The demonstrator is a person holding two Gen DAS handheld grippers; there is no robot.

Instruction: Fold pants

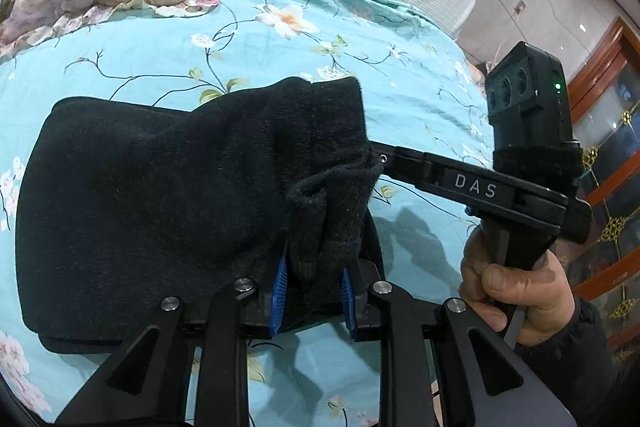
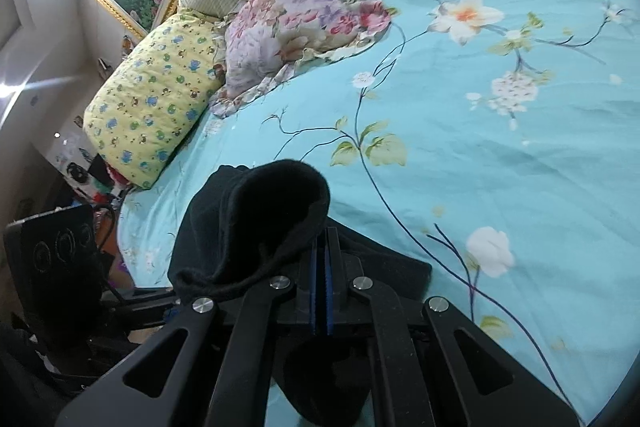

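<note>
The black knit pants [image 1: 160, 195] are lying as a folded bundle on the turquoise floral bedsheet [image 1: 280, 67], filling the left and centre of the left wrist view. A bunched edge of them is rising between the blue pads [image 1: 280, 279] of the left gripper [image 1: 314, 287] at the lower centre; the jaws are standing a little apart with cloth filling the gap, and I cannot tell whether the pads are pressing on it or merely flanking it.

In the right wrist view, the right gripper [image 2: 323, 267] is sitting at the lower centre with its pads closed together, pinching a thin edge of the pants [image 2: 256, 227], which are draping up and over to the left of the jaws. In the left wrist view this gripper [image 1: 378, 157] is entering from the right, its tip buried in the fabric, with the person's hand [image 1: 516, 291] wrapping the handle at the lower right.

The chief risk, as I judge it, is sitting with the left grip: a loose hold on thick knit is likely to let the edge slide out, so one corner sags and the fold lands crooked. The right pinch looks shallow, and a tug may strip it free. Uneven pulling could also be dragging the bundle and wrinkling the sheet. The floral pillow [image 2: 304, 15] in the upper centre is lying well clear.
</note>
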